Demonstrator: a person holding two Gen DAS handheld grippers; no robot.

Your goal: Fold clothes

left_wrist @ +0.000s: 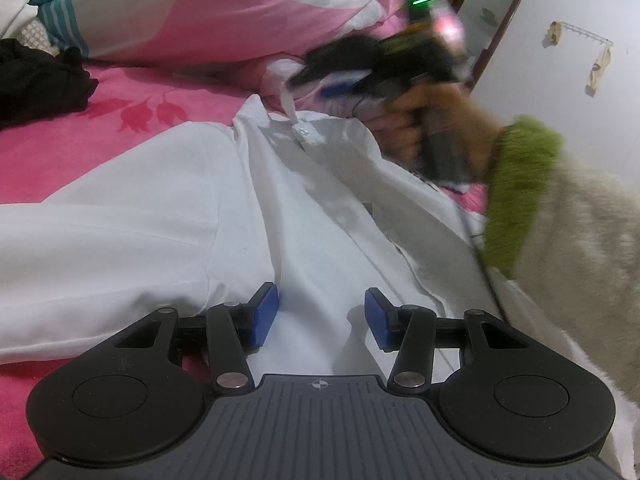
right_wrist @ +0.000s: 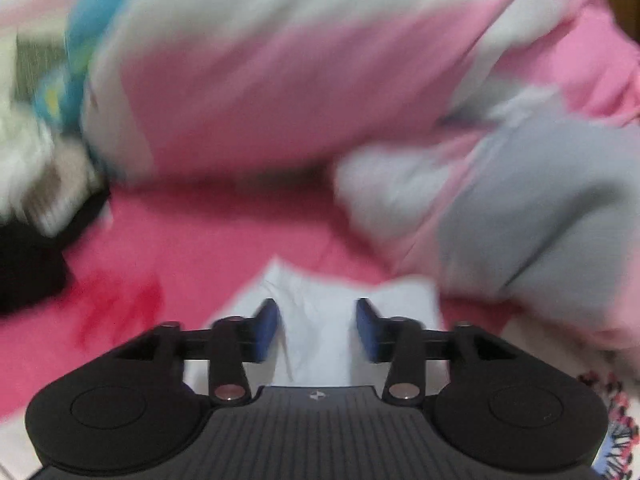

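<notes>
A white collared shirt [left_wrist: 168, 208] lies spread on the pink bed sheet, its collar [left_wrist: 296, 128] at the far end. My left gripper [left_wrist: 320, 318] hovers low over the shirt's near part, open, its blue pads [left_wrist: 264, 316] apart with nothing pinched. The right gripper [left_wrist: 340, 76] shows as a blur above the collar, held by a hand [left_wrist: 404, 128] in a cream sleeve with a green cuff. In the blurred right wrist view, my right gripper [right_wrist: 318, 328] is open over a white corner of the shirt [right_wrist: 320, 288], and the pads do not press it.
A pink, white and grey quilt [left_wrist: 224, 12] is heaped along the far side of the bed. A black garment [left_wrist: 36, 80] lies at the left on the pink sheet [left_wrist: 80, 148]. A wall with hooks [left_wrist: 580, 36] and a wooden frame stand at the right.
</notes>
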